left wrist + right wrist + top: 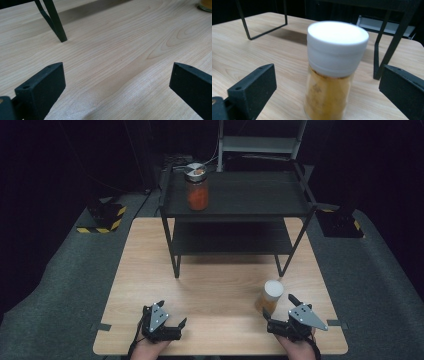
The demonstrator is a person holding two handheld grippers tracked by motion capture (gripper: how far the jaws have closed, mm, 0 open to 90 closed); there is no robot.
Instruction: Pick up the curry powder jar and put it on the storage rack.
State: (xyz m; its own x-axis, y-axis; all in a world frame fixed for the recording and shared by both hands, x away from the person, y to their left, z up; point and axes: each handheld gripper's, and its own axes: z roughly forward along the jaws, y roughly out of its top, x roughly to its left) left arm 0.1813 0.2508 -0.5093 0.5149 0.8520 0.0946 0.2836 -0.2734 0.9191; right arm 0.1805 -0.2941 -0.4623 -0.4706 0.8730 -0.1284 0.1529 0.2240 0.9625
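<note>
Your left gripper [172, 324]: jaws spread, nothing between, low over wooden table [220, 280]. Your right gripper [278, 312]: jaws spread, flanking white-capped spice jar [334, 72], untouched, upright near table's right front. 1 orange-filled jar [197, 186] on black shelf [250, 195].

Light wooden table [220, 285], pale grain. Black metal shelf rack [235, 215] standing on far half, well ahead of both tongs. Jar with orange contents [197, 187] upright on rack's top shelf, left end. White-capped jar of yellow powder [270, 297] upright on table, just ahead of right tongs [280, 312].
</note>
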